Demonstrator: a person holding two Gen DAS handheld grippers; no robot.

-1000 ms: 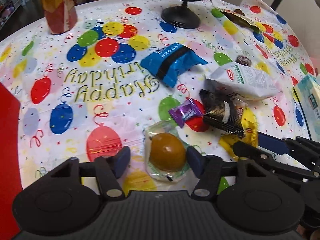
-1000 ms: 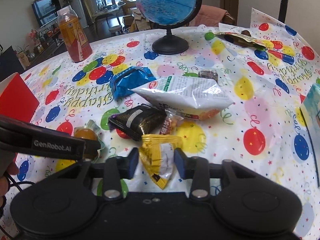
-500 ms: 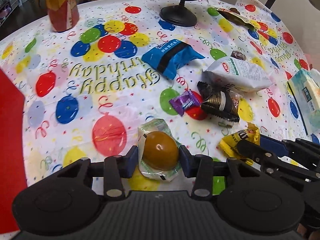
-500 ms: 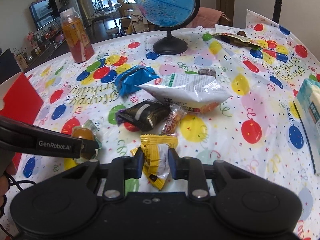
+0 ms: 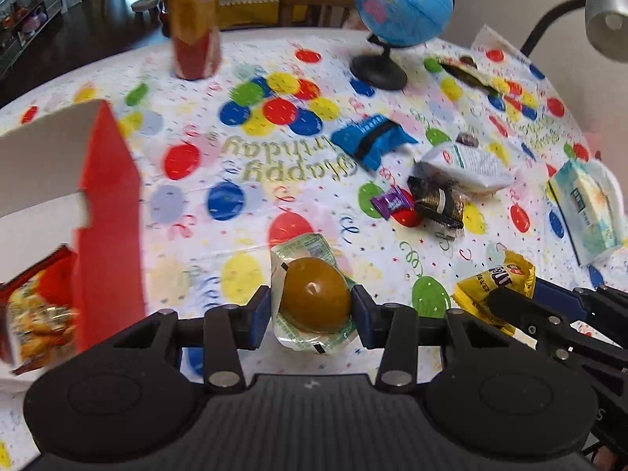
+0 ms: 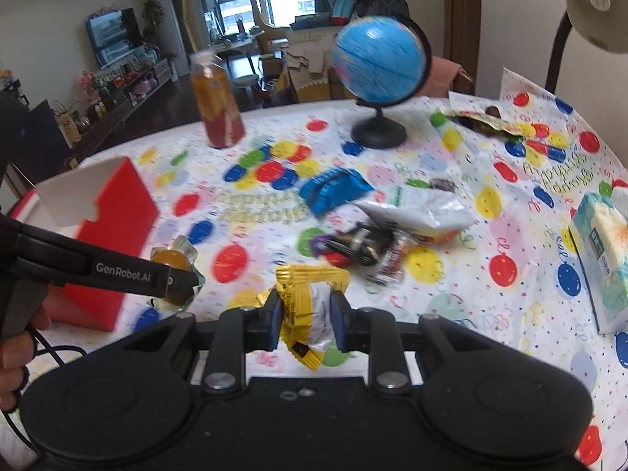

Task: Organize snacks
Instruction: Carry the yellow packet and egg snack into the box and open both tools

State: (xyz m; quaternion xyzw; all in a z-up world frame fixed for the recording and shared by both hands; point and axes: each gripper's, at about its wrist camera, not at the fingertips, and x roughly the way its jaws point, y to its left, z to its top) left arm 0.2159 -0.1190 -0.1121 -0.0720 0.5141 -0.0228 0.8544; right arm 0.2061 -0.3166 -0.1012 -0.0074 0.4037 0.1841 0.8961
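My left gripper point(image 5: 312, 308) is shut on a brown egg snack in a clear green pack point(image 5: 314, 294) and holds it above the table; it also shows in the right wrist view point(image 6: 172, 271). My right gripper point(image 6: 306, 320) is shut on a yellow snack packet point(image 6: 308, 306), lifted off the cloth; the packet shows in the left wrist view point(image 5: 496, 284). A red box point(image 5: 106, 212) with an open white flap stands at the left, with a snack bag point(image 5: 35, 310) inside. It also shows in the right wrist view point(image 6: 117, 219).
On the balloon tablecloth lie a blue packet point(image 5: 371, 141), a white bag point(image 5: 467, 165), a black packet point(image 5: 437, 202) and a purple candy point(image 5: 390, 202). A juice bottle point(image 5: 194, 19), a globe point(image 5: 400, 11), a lamp point(image 5: 604, 4) and a tissue pack point(image 5: 588, 212) stand around.
Both grippers closed on their snacks and lifted them off the table. Both moved back and left, so the red box came into view.
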